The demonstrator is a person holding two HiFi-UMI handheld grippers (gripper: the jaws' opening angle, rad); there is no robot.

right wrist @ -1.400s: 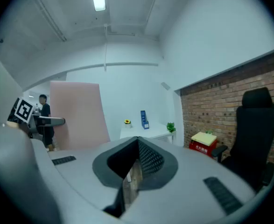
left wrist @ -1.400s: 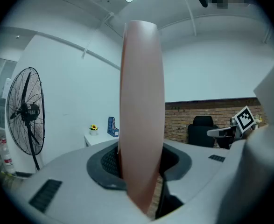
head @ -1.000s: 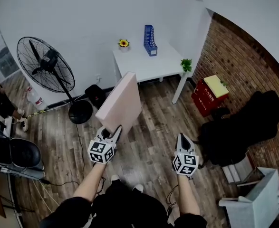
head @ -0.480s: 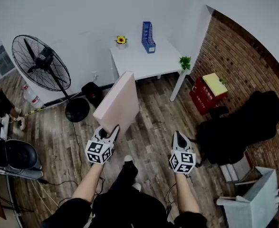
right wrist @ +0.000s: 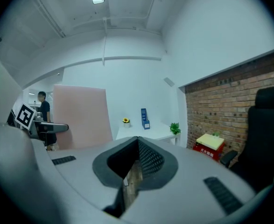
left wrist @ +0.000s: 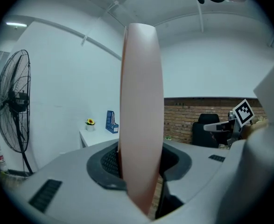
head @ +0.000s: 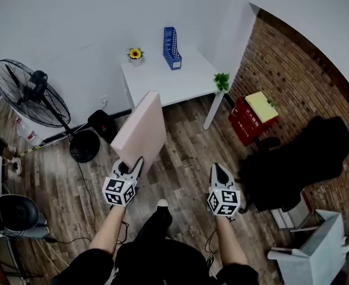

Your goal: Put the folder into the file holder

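The pink folder (head: 141, 129) stands upright on its edge, pinched along its lower edge by the left tongs (head: 129, 166). It is out over the wooden floor (head: 186, 153), well apart from the white counter (head: 183, 83) where the blue file holder (head: 172, 48) waits near the wall. The right tongs (head: 220, 172) are pressed together with nothing between them, beside the left pair and clear of the folder. Seen edge-on from the left gripper view, the folder is thick and runs straight up without sagging, so it likely handles as a stiff, fairly light board rather than a floppy sheet. Its cover looks smooth and is probably a bit slippery under the pads. With the only hold low down, the tall part above acts as a lever and may swing or twist in the grip. A firmer hold would sit near the middle of an edge, well in from the corners. The empty tongs could steady the far edge while the folder goes down into the holder's narrow open top. The holder looks light enough to slide or tip if knocked.
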